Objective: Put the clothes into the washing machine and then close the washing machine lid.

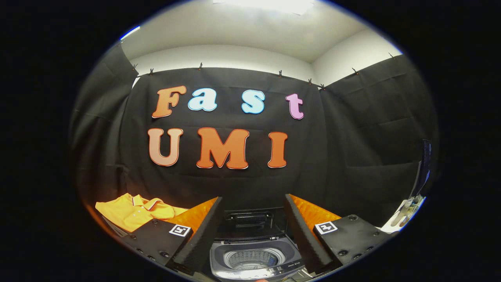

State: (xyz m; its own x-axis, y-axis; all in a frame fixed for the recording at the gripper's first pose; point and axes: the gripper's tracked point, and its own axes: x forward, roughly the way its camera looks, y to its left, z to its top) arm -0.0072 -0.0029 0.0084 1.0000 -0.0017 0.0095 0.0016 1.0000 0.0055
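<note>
Clothes here means one yellow-orange polo shirt [135,213] with a striped collar, lying folded and flat off at about ten o'clock from the gripper [253,235], beyond the left finger and well apart from it. Dead ahead at twelve o'clock, framed between the two fingers, stands the small dark-grey top-loading washing machine [254,260]; its lid [249,219] is tipped up at the back and the pale perforated drum [254,258] lies open, with nothing that I can see inside it. The fingers are spread wide and released, gripping nothing, hovering just above and before the machine's mouth. So, as I judge it, the job has not really begun: the shirt is untouched on its surface, which may be a tabletop, though too little of it shows to say. Everything remains to do: swing over to ten o'clock, pinch the shirt, carry it across and drop it into the drum, then bring the raised lid down. Off at three o'clock something pale [405,213] sits by the booth wall; I cannot make it out.
</note>
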